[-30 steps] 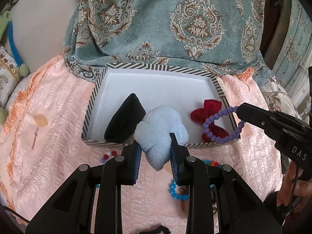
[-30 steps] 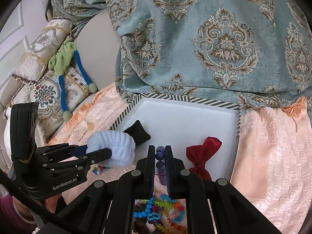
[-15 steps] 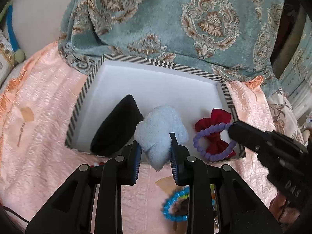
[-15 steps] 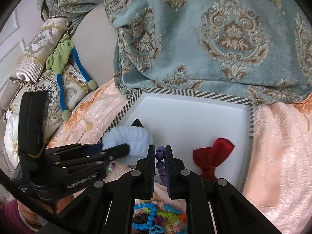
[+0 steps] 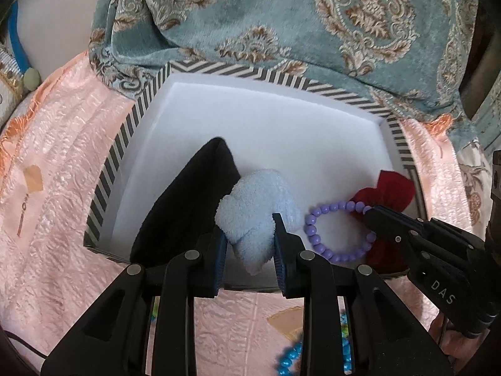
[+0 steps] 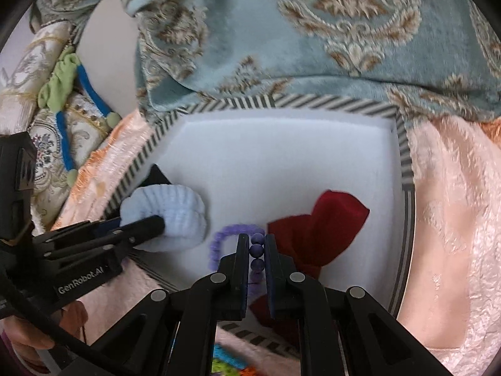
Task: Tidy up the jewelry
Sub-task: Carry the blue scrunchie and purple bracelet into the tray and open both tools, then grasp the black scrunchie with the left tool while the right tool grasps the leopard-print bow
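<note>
A white box with a striped rim [image 5: 134,119] [image 6: 404,159] lies on the peach bedspread. My left gripper [image 5: 249,235] is shut on a fluffy light-blue scrunchie [image 5: 256,213] [image 6: 175,216] and holds it over the box's near edge, beside a black cloth item [image 5: 188,213]. My right gripper [image 6: 257,246] [image 5: 374,216] is shut on a purple bead bracelet [image 5: 316,235] [image 6: 256,250], held over the box floor next to a red bow [image 5: 391,188] [image 6: 328,219].
A teal patterned cloth [image 5: 281,22] drapes over the box's far rim. Blue beads [image 5: 288,360] and colourful pieces [image 6: 225,363] lie on the bedspread in front of the box. Cushions [image 6: 40,131] lie at the left.
Both grippers have moved forward over the box with their loads. The scrunchie and the bracelet now sit lower and deeper inside the box.
</note>
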Demonstrator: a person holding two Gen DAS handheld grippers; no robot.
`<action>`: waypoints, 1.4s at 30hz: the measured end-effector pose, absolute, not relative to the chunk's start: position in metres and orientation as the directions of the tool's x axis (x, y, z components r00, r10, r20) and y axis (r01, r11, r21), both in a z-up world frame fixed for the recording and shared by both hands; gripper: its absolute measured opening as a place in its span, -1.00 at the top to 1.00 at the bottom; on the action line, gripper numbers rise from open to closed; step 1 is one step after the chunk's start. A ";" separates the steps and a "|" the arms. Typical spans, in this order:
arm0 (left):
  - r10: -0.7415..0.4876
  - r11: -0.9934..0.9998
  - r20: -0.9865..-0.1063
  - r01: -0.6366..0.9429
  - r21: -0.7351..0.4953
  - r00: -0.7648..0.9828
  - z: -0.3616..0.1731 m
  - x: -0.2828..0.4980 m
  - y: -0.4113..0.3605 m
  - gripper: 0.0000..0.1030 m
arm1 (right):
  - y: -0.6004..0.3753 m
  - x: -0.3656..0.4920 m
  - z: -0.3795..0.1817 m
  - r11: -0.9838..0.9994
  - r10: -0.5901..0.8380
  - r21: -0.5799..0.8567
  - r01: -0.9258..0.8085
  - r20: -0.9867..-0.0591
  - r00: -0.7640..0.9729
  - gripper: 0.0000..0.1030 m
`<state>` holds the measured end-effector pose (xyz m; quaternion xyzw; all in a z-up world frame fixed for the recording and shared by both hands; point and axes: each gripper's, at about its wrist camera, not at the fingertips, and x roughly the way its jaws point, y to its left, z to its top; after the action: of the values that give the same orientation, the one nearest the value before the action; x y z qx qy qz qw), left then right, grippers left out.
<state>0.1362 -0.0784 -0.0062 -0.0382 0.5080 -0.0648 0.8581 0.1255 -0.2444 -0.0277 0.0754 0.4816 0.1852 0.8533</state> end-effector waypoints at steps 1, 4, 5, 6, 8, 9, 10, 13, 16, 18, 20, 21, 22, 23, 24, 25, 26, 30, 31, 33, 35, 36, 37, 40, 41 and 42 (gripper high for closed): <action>-0.147 0.989 -0.867 0.071 -0.129 0.475 -0.008 0.136 -0.079 0.49 | -0.246 0.127 -0.031 0.920 0.388 0.311 -0.237 -0.797 0.462 0.84; -0.145 0.989 -0.868 0.063 -0.130 0.475 -0.010 0.136 -0.078 0.28 | -0.249 0.130 -0.038 0.924 0.380 0.319 -0.209 -0.813 0.441 0.81; -0.152 0.988 -0.868 0.064 -0.137 0.472 -0.010 0.136 -0.078 0.15 | -0.250 0.130 -0.040 0.928 0.372 0.316 -0.197 -0.819 0.437 0.79; -0.156 0.988 -0.869 0.065 -0.143 0.470 -0.010 0.136 -0.078 0.10 | -0.252 0.130 -0.040 0.930 0.368 0.318 -0.186 -0.820 0.437 0.72; -0.155 0.988 -0.870 0.066 -0.140 0.467 -0.009 0.134 -0.078 -0.02 | -0.255 0.128 -0.037 0.930 0.367 0.324 -0.173 -0.816 0.446 0.45; -0.152 0.988 -0.870 0.067 -0.136 0.469 -0.009 0.132 -0.078 -0.03 | -0.256 0.126 -0.035 0.931 0.366 0.324 -0.170 -0.813 0.452 0.27; -0.149 0.989 -0.870 0.067 -0.133 0.471 -0.008 0.130 -0.078 -0.03 | -0.257 0.124 -0.032 0.931 0.364 0.323 -0.169 -0.809 0.462 0.25; -0.143 0.990 -0.867 0.061 -0.130 0.477 -0.004 0.124 -0.076 -0.05 | -0.255 0.116 -0.020 0.929 0.369 0.320 -0.184 -0.796 0.480 0.25; -0.127 0.992 -0.862 0.060 -0.111 0.491 0.003 0.116 -0.074 -0.05 | -0.252 0.106 -0.010 0.930 0.367 0.309 -0.198 -0.784 0.501 0.23; -0.119 0.993 -0.853 0.069 -0.098 0.508 0.010 0.107 -0.074 -0.05 | -0.248 0.098 -0.005 0.932 0.362 0.299 -0.205 -0.779 0.512 0.21; -0.105 0.994 -0.845 0.070 -0.081 0.524 0.016 0.099 -0.073 -0.05 | -0.246 0.089 0.001 0.935 0.354 0.284 -0.213 -0.773 0.527 0.18; -0.101 0.995 -0.841 0.071 -0.075 0.531 0.019 0.096 -0.073 -0.05 | -0.245 0.083 0.005 0.937 0.349 0.274 -0.217 -0.769 0.535 0.17; -0.098 0.995 -0.836 0.073 -0.069 0.541 0.023 0.091 -0.072 -0.05 | -0.243 0.080 0.007 0.938 0.347 0.269 -0.219 -0.768 0.539 0.17; -0.096 0.995 -0.832 0.074 -0.067 0.547 0.025 0.088 -0.072 -0.05 | -0.242 0.074 0.011 0.938 0.345 0.265 -0.223 -0.765 0.544 0.16; -0.091 0.995 -0.826 0.076 -0.059 0.556 0.029 0.083 -0.071 -0.05 | -0.241 0.069 0.014 0.938 0.346 0.261 -0.228 -0.762 0.547 0.16; -0.086 0.996 -0.822 0.077 -0.052 0.562 0.031 0.079 -0.071 -0.05 | -0.240 0.065 0.016 0.938 0.346 0.258 -0.232 -0.760 0.550 0.16; -0.078 0.996 -0.818 0.078 -0.041 0.570 0.034 0.073 -0.071 -0.05 | -0.240 0.060 0.018 0.938 0.345 0.254 -0.236 -0.758 0.554 0.16; -0.072 0.996 -0.808 0.087 -0.026 0.585 0.041 0.053 -0.069 -0.05 | -0.236 0.040 0.027 0.942 0.331 0.225 -0.250 -0.752 0.570 0.15; -0.070 0.996 -0.806 0.086 -0.024 0.587 0.042 0.049 -0.069 -0.06 | -0.234 0.035 0.029 0.942 0.328 0.218 -0.255 -0.751 0.573 0.15; -0.069 0.996 -0.802 0.086 -0.023 0.593 0.045 0.038 -0.068 -0.05 | -0.233 0.025 0.032 0.943 0.326 0.210 -0.260 -0.748 0.578 0.15; -0.070 0.996 -0.800 0.085 -0.024 0.595 0.046 0.030 -0.067 -0.05 | -0.233 0.018 0.036 0.942 0.327 0.209 -0.262 -0.744 0.583 0.15; -0.070 0.996 -0.800 0.085 -0.025 0.595 0.047 0.025 -0.066 -0.05 | -0.233 0.015 0.037 0.942 0.327 0.209 -0.262 -0.742 0.586 0.15; -0.071 0.996 -0.801 0.085 -0.025 0.595 0.047 0.021 -0.065 -0.06 | -0.234 0.011 0.038 0.942 0.327 0.209 -0.261 -0.739 0.589 0.12; -0.076 0.996 -0.800 0.087 -0.030 0.595 0.048 0.008 -0.063 -0.06 | -0.235 0.001 0.042 0.943 0.326 0.207 -0.260 -0.734 0.596 -0.16; -0.079 0.995 -0.802 0.089 -0.032 0.592 0.048 0.004 -0.062 -0.06 | -0.235 -0.003 0.043 0.944 0.323 0.202 -0.262 -0.732 0.601 -0.19; -0.081 0.995 -0.803 0.090 -0.034 0.590 0.048 0.001 -0.061 -0.06 | -0.235 -0.005 0.043 0.944 0.321 0.197 -0.264 -0.730 0.603 -0.19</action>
<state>0.0013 -0.0610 0.0482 0.0049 0.4503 -0.0479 0.8916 -0.0054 -0.2354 0.0434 0.0342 0.4145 0.1633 0.8946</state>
